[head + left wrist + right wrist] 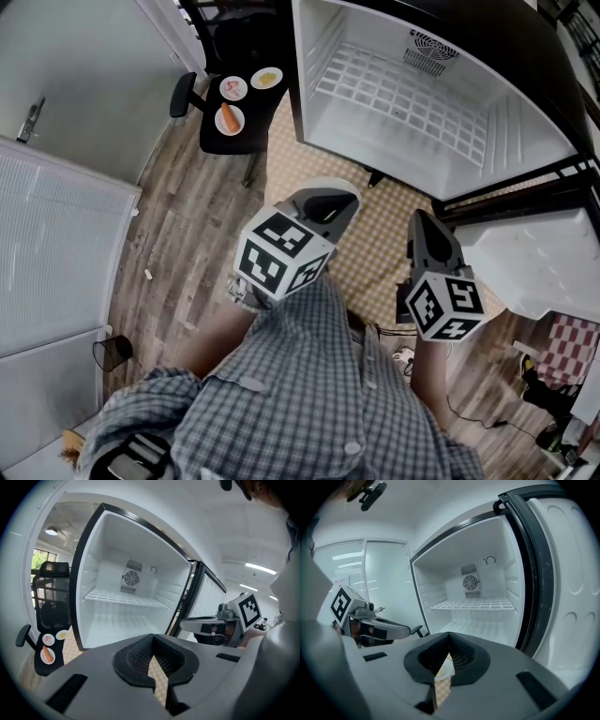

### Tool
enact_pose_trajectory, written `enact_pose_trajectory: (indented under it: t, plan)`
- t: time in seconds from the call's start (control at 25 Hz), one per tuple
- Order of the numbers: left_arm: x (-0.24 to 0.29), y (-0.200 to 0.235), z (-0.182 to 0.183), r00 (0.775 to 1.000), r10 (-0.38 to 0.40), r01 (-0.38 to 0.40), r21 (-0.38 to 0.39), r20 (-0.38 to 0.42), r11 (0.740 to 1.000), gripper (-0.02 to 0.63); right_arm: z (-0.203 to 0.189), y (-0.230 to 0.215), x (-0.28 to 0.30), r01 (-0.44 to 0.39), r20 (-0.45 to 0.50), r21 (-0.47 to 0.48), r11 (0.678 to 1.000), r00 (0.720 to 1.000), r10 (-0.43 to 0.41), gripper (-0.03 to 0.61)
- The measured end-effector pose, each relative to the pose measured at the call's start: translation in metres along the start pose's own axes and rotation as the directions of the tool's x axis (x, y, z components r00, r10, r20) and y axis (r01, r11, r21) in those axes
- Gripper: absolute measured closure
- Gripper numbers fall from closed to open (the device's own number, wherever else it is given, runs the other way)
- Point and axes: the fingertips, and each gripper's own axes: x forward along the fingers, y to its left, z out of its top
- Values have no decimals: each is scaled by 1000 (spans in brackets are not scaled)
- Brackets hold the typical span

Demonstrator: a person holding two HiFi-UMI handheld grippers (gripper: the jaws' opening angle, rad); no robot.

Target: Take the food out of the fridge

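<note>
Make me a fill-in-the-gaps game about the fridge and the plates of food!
1. The door of the fridge is ____.
2. The white wire shelf inside is ____.
3. On the black chair stand ____ plates of food.
4. The left gripper and the right gripper both have their fingers ____, with nothing held.

Missing words: open; empty; three; shut.

Grey wood-plank floor point(178, 244) with a beige checked mat point(375, 230); a black office chair point(251, 139) stands beside a white wall point(84, 66). Ceiling strip lights point(260, 567) glow overhead.
</note>
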Motion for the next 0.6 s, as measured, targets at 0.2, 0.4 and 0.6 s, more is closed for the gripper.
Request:
enact_pose_trajectory:
  t: [0.2,0.4,0.6]
  plan:
    - [1,0,1,1000,-4,4,0,0,1000,609,1,6,5,-16,-4,4,1000,1000,16,569]
    - [1,0,0,1000,-6,6,-4,-2,1000,609,1,9,6,-28,-5,-1,1000,1000,28,569]
    - [3,-1,0,1000,-13,13,-5,-1,1000,609,0,10,6,-34,-7,0,999,999,34,569]
